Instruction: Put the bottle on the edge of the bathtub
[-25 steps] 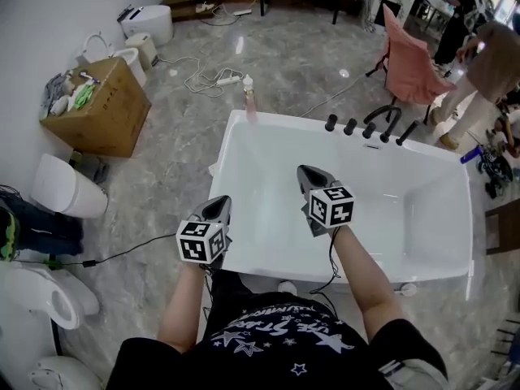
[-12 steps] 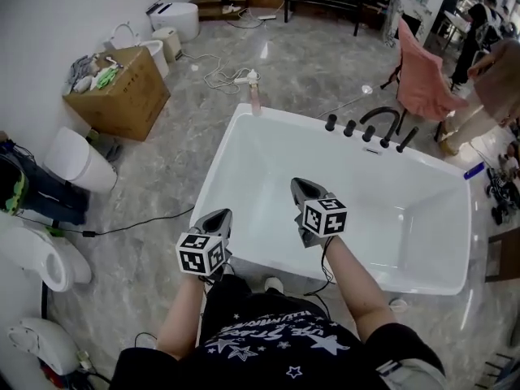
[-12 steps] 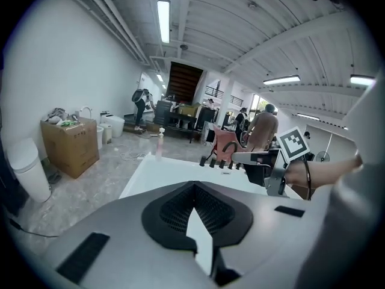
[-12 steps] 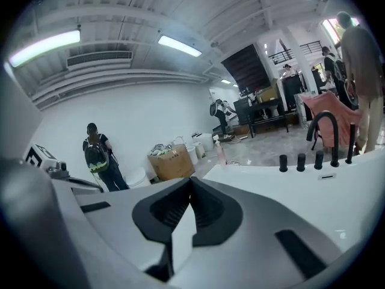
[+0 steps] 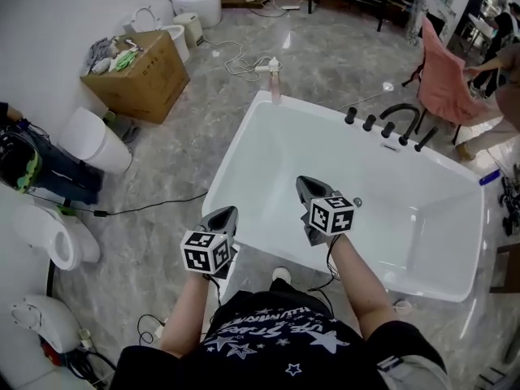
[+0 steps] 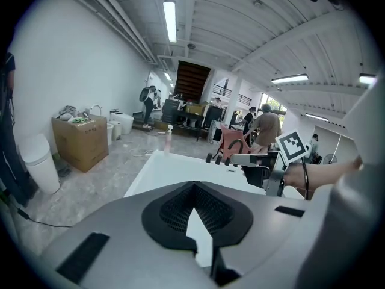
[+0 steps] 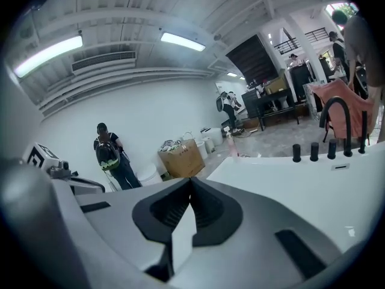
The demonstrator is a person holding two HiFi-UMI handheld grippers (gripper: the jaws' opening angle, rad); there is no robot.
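White acrylic bathtub (image 5: pixel 244 149) fills scene. Right gripper (image 5: pixel 304 182) hangs over basin, left gripper (image 5: pixel 227 212) by near rim corner. Both clenched tight, nothing between jaws. Pinkish bottle (image 5: pixel 275 84) sits well ahead of both claws, upright on far corner ledge, so looks already placed tbh. Probably light, stiff plastic, slick and tippy. Best grabbed mid-body, below pump.

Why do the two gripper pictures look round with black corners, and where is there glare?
Left gripper view: a wide-angle lens gives the round frame, dark corners and bowed ceiling beams; the ceiling light is blown out. Right gripper view: same round frame, its light strip glaring too. Head view: evenly lit, bright reflections on the polished floor, only soft shadows in the bathtub.
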